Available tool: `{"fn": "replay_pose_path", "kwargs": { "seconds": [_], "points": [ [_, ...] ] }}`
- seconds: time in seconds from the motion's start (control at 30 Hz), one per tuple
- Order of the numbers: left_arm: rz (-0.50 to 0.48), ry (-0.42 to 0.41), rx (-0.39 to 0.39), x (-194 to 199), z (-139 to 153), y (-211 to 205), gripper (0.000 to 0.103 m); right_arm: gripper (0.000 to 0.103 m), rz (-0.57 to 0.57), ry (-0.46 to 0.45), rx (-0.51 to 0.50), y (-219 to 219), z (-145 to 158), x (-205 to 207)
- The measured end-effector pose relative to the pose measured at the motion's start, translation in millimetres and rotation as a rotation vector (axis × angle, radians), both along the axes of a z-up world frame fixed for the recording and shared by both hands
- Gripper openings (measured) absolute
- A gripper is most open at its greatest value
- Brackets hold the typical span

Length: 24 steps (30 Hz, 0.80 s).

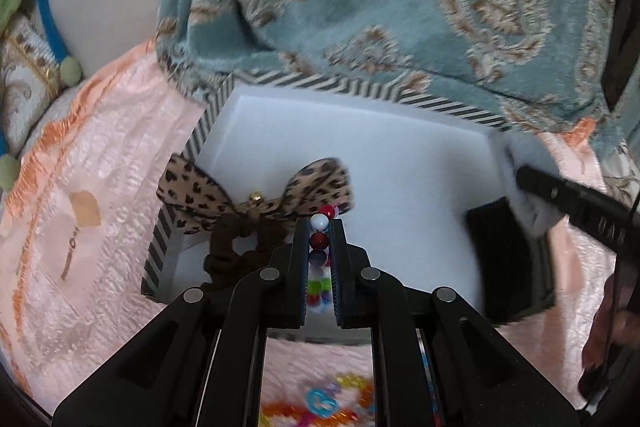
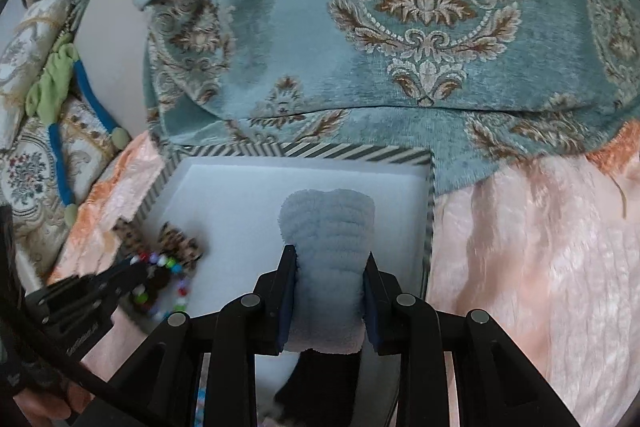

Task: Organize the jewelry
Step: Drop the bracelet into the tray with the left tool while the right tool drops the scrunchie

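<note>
A box with a striped rim (image 1: 320, 83) (image 2: 304, 150) and a white inside lies on pink cloth. My left gripper (image 1: 320, 227) (image 2: 132, 267) is shut on a string of coloured beads (image 1: 319, 239) (image 2: 164, 261), over the box's near left part. A leopard-print bow (image 1: 256, 193) (image 2: 180, 243) on a brown scrunchie (image 1: 236, 247) hangs across the box's left wall. My right gripper (image 2: 330, 259) (image 1: 568, 203) is shut on a fluffy pale blue item (image 2: 328, 227) (image 1: 532, 163) above the box's right side. A dark piece (image 2: 316, 379) (image 1: 504, 255) hangs beneath it.
A teal patterned cushion (image 2: 400, 27) overlaps the box's far edge. Pink satin cloth (image 2: 540, 247) surrounds the box. More coloured beads (image 1: 320, 403) lie on the cloth near me. A green and blue fabric band (image 2: 60, 87) lies far left. A hand (image 1: 612, 339) shows at the right edge.
</note>
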<state>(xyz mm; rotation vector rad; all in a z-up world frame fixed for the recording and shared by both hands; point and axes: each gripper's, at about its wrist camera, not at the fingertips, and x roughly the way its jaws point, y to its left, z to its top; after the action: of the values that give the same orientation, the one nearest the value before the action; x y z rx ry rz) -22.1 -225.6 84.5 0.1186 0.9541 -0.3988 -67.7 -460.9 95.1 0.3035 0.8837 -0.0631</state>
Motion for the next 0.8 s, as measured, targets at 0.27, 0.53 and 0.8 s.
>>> {"fn": "replay_pose_path", "kwargs": {
  "seconds": [0.27, 0.53, 0.8],
  "points": [
    [0.048, 0.034, 0.015, 16, -20, 12, 0.008, 0.028, -0.058, 0.074, -0.057, -17, -34, 40],
    [0.061, 0.054, -0.010, 19, -25, 15, 0.045, 0.050, -0.051, 0.058, -0.067, -13, -23, 31],
    [0.067, 0.029, -0.021, 6, -13, 18, 0.048, 0.052, -0.031, 0.032, -0.036, -4, -11, -3]
  ]
}}
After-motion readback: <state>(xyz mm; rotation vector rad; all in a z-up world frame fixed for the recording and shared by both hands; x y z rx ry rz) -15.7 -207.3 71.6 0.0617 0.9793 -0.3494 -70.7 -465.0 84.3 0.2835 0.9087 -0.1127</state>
